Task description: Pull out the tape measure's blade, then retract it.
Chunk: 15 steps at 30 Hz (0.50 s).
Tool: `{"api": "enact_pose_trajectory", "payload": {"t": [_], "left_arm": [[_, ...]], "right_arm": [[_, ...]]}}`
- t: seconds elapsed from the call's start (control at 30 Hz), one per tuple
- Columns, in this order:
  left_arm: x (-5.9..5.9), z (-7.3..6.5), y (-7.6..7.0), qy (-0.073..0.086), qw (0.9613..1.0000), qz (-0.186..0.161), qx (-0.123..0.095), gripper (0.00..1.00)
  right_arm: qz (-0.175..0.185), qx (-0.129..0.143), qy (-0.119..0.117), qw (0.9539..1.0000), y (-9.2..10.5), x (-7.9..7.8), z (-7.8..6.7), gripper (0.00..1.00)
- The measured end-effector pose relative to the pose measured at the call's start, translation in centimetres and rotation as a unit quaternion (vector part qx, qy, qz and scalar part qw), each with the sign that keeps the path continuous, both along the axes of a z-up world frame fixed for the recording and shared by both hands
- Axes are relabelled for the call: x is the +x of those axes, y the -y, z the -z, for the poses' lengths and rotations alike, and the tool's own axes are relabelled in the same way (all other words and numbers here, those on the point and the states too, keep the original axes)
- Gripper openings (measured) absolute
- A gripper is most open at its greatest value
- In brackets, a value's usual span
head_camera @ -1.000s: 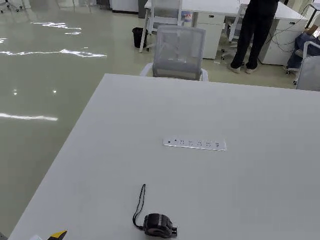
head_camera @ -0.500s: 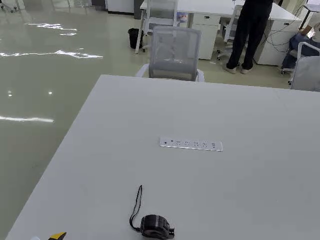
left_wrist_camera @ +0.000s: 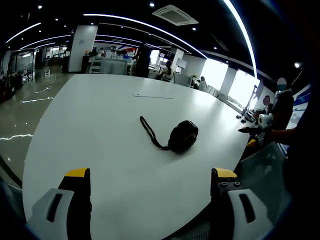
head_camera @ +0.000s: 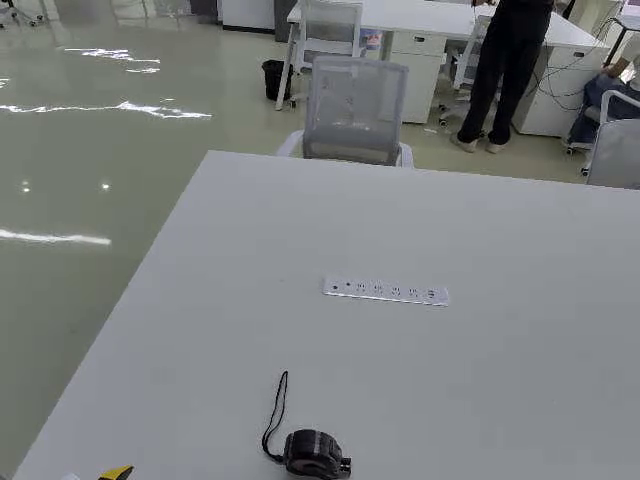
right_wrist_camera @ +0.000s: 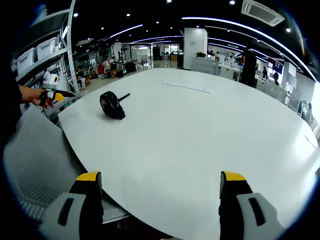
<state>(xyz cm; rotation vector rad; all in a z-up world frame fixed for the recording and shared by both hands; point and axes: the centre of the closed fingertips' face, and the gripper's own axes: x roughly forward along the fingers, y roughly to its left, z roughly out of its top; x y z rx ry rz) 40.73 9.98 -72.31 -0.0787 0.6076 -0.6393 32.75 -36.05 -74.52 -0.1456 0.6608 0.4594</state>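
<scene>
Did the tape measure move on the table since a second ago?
No. The tape measure sits in the same spot below and a bit left of the power strip as before. Only the camera shifted slightly.

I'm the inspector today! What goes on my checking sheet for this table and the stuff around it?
Surface: white table, smooth and flat.
Job's things: black tape measure lying close to the near edge, blade not pulled out; its black strap lies looped on the table beside it.
Clutter: white power strip lying flat near the middle of the table.
Tongs: left tongs and right tongs are both open, holding nothing, and apart from the tape measure.
Cables: nothing seen on the table.
Surroundings: grey mesh chair at the far edge, shiny floor, and a person standing by other desks.
</scene>
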Motion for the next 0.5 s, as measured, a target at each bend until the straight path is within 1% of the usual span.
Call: {"api": "enact_pose_trajectory", "payload": {"t": [0.13,0.27,0.33,0.5], "left_arm": [[0.31,-0.22,0.07,0.003,1.0000,-0.002,-0.002,0.99],[0.46,-0.20,0.08,0.003,1.0000,-0.002,-0.003,0.99],[0.43,-0.12,0.08,0.003,1.0000,-0.001,-0.002,0.99],[0.28,0.10,0.01,0.000,1.0000,0.001,0.001,0.99]], "right_arm": [[0.003,0.000,0.002,1.0000,0.19,0.00,-0.15,1.00],[0.007,0.000,0.003,1.0000,0.54,0.06,0.09,1.00],[0.008,0.000,0.004,1.0000,0.45,0.01,-0.08,1.00],[0.006,0.000,0.002,1.0000,0.21,-0.11,0.08,1.00]]}}
